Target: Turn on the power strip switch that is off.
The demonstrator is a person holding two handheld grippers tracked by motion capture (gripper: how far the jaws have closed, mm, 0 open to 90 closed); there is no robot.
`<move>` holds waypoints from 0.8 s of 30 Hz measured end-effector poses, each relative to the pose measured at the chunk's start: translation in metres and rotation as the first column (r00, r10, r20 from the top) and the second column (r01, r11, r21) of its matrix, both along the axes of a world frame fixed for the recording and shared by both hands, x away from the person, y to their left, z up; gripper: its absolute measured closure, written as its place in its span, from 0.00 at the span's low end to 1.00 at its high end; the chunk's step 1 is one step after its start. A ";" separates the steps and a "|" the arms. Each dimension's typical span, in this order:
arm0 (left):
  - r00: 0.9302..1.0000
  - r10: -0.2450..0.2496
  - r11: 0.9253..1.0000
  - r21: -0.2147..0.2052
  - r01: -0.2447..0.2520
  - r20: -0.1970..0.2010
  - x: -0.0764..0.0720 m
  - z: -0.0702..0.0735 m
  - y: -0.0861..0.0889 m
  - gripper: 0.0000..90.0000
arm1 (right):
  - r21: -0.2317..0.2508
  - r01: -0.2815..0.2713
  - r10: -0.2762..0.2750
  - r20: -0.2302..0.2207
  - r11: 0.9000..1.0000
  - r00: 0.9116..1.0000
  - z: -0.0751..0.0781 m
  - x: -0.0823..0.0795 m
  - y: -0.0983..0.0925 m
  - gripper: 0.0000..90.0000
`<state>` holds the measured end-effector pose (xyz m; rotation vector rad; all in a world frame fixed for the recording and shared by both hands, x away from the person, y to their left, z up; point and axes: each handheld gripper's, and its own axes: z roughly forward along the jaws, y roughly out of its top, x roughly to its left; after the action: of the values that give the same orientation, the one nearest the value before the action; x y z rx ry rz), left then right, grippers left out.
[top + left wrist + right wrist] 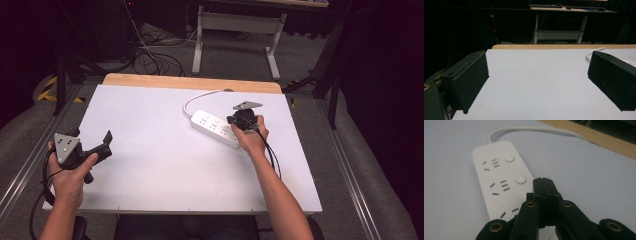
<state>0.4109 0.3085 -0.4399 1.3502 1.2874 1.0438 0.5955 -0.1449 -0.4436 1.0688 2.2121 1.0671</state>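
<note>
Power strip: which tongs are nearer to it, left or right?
Right. The right tongs, jaws closed, sit directly over the white power strip near its buttons. The left tongs, jaws wide open, hover at the table's left edge, well apart from it.

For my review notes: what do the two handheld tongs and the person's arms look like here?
Both tongs are black. The left tongs carry a grey three-cornered plate dotted with small holes, and their jaws are flat rectangular blocks with a rough face. The right tongs have a similar grey plate, and brass-coloured rivets mark their linkage. A black cable trails from each. The forearms are bare, with no sleeves in view.
</note>
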 end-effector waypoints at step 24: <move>1.000 0.000 1.000 0.000 0.000 0.006 0.000 0.000 -0.003 0.04 | 0.266 -0.088 0.020 0.245 0.960 0.969 0.047 -0.077 -0.072 1.00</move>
<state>0.4113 0.3054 -0.4396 1.3456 1.2830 1.0473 0.5182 -0.2166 -0.3966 0.9338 1.9489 1.4801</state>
